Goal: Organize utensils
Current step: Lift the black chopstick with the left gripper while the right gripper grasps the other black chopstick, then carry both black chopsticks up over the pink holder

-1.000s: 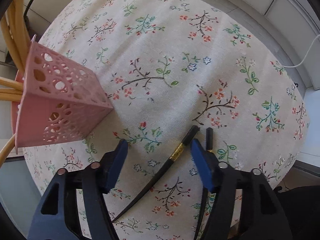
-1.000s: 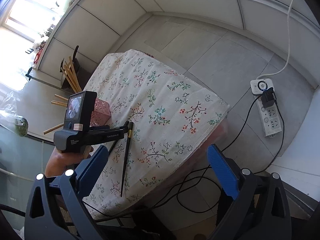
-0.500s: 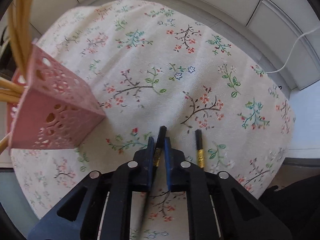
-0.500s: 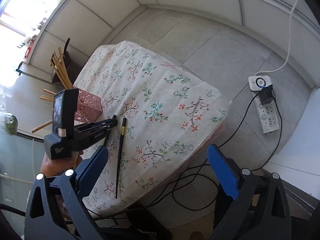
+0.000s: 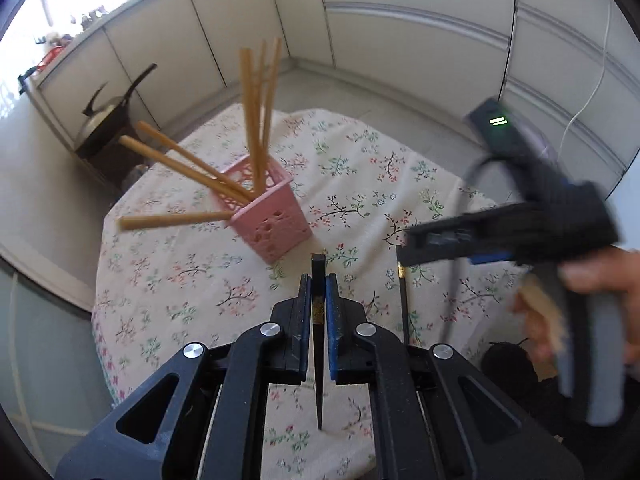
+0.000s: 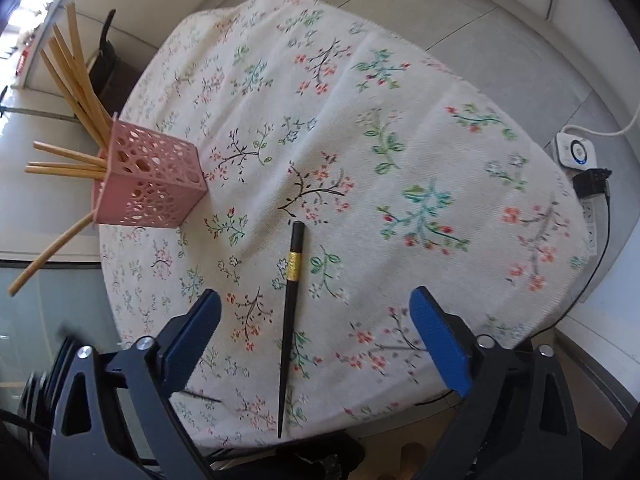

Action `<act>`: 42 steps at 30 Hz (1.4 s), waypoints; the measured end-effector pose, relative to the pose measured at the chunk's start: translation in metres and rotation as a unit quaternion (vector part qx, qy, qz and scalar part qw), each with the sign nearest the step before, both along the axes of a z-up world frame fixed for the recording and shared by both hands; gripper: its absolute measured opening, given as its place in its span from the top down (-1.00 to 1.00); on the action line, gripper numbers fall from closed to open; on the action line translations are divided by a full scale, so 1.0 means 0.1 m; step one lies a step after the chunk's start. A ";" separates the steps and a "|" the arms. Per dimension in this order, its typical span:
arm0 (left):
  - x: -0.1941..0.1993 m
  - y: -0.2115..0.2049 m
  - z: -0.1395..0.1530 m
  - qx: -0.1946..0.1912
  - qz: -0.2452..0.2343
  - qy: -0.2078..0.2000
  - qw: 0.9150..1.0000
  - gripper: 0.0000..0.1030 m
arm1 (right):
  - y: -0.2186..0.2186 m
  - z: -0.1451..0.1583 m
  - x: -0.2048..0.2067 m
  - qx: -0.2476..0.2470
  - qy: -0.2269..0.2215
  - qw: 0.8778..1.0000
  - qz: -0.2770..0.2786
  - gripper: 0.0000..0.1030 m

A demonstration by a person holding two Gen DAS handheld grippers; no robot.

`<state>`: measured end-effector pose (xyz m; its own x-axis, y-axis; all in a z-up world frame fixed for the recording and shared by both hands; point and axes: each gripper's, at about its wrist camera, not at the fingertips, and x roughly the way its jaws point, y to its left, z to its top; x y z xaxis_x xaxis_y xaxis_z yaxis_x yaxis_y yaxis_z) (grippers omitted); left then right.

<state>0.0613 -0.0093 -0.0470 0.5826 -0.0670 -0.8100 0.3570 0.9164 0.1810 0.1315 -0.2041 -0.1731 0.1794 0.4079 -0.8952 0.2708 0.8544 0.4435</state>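
The left gripper [image 5: 319,296] has lifted one black chopstick [image 5: 318,344] off the floral-clothed surface [image 6: 400,120], fingers clamped on it. The right gripper [image 6: 316,328] has swung over the second chopstick [image 6: 291,312], fingers apart and just narrowing. The pink holder [image 6: 150,178] stands nearby; pale tiled floor [image 6: 500,32] surrounds.

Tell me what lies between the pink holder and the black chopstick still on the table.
Only bare floral tablecloth, seen in the right wrist view, between the pink holder and black chopstick.

Both wrist views look steeply down, sharing the floral tablecloth [image 5: 360,184].
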 end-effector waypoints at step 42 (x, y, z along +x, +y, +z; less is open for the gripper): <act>-0.20 0.69 1.37 -0.213 0.089 -0.178 0.957 0.88 | -0.36 1.88 -0.71 0.036 -0.313 0.948 -0.035 0.86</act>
<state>0.0418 0.0601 0.0896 0.8492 -0.2208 -0.4796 0.1733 0.9746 -0.1418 0.0607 -0.2400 0.0150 0.6957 0.4323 -0.5737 -0.0111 0.8050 0.5931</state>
